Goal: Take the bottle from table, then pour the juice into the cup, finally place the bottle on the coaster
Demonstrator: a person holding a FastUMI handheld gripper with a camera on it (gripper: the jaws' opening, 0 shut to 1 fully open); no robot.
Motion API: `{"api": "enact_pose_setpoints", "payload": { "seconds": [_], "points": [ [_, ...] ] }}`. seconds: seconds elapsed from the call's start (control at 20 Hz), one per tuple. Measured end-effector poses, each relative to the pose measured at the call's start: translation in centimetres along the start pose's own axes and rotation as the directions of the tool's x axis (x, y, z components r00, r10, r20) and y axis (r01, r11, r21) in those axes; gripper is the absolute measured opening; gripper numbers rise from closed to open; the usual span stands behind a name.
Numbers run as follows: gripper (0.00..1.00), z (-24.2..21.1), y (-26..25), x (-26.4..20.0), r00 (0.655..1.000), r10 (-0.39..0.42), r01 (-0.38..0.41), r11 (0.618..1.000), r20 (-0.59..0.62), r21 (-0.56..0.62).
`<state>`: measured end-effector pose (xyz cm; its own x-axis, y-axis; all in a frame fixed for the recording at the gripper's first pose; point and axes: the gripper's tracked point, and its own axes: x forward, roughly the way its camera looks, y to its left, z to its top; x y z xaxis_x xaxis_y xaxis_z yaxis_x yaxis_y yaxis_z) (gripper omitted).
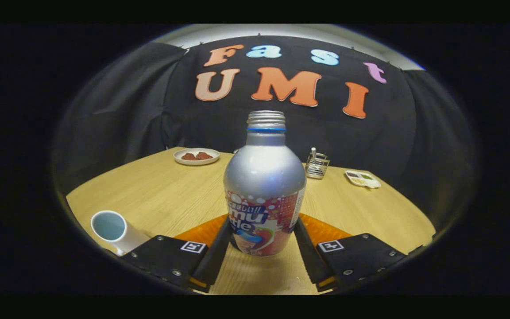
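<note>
A silver bottle (264, 177) with a colourful label and an open threaded neck stands upright between my fingers. My gripper (260, 232) is shut on the bottle, with both fingers pressing on its lower labelled part. An orange coaster (328, 231) lies on the table just behind the bottle and shows on both sides of it. I cannot tell whether the bottle's base rests on the table or hangs just above it. A white cup (112, 230) with a pale blue inside stands to the left of my left finger.
On the wooden table (166, 195), a white plate (196, 156) with brown pieces sits at the far left. A small wire holder (317, 165) and a little sauce dish (362, 178) are at the far right. The black cloth wall closes the back.
</note>
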<state>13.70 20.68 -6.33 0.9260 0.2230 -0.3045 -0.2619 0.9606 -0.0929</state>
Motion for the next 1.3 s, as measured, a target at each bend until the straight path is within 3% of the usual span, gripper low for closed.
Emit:
{"api": "enact_pose_setpoints", "payload": {
  "seconds": [0.2,0.45,0.7,0.9,1.05,1.3],
  "points": [
    [0.77,-1.1,-0.9,2.9,1.000,0.001,-0.001,0.995,-0.007,0.104],
    [0.77,-2.7,-0.5,3.4,1.000,-0.001,0.002,0.999,-0.019,0.040],
    [0.77,-2.5,-0.6,3.3,1.000,-0.005,0.006,0.999,-0.025,0.053],
    [0.81,-3.5,-0.3,3.1,0.997,-0.016,0.017,1.000,-0.070,0.024],
    [0.98,-2.8,-0.1,2.2,0.999,-0.024,0.024,1.000,-0.037,0.004],
    [0.99,0.0,-0.3,-0.5,0.999,-0.029,0.028,0.998,0.025,0.059]
  ]
}}
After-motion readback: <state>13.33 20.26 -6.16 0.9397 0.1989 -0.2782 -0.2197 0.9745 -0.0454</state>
